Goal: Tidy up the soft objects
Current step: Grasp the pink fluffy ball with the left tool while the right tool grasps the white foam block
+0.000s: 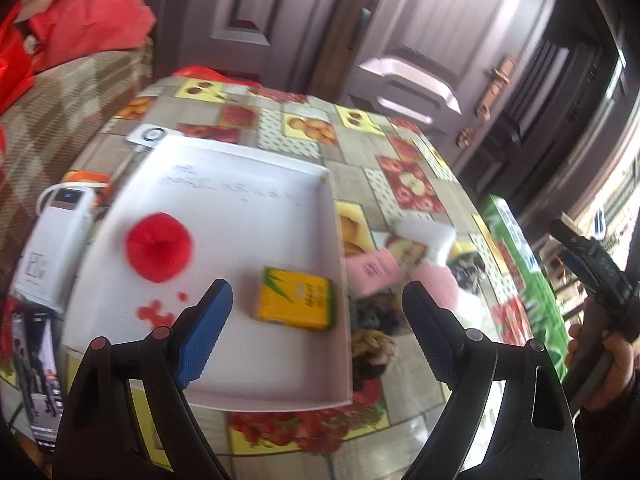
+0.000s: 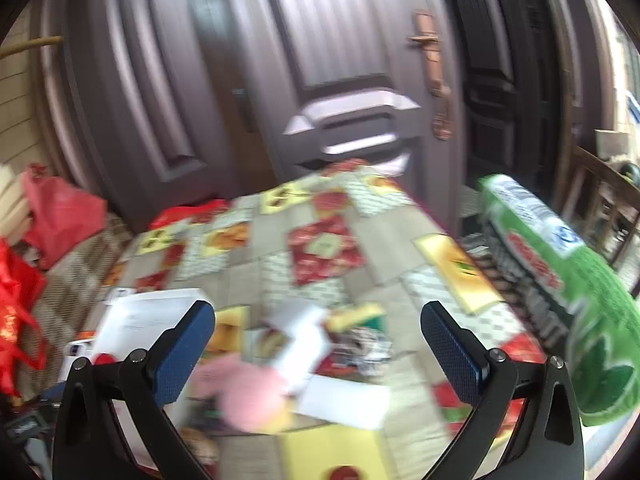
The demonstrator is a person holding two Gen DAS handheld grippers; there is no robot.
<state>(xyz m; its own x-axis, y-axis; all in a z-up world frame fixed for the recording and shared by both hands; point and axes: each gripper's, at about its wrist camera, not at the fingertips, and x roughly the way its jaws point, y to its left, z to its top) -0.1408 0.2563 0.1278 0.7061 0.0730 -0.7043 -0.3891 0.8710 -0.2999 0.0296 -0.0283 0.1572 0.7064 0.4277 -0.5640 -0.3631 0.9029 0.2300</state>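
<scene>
A white tray lies on the fruit-print table. In it sit a red pompom and a yellow and green sponge. My left gripper is open and empty above the tray's near right part. To the right of the tray lies a blurred pile: pink soft things, a white block, dark and tan cloth. My right gripper is open and empty above that pile, with a pink soft thing and white pieces below it. Both views are blurred.
A white power bank lies left of the tray. A green pack stands along the table's right edge. Red bags sit on a seat at the left. A dark door is behind the table.
</scene>
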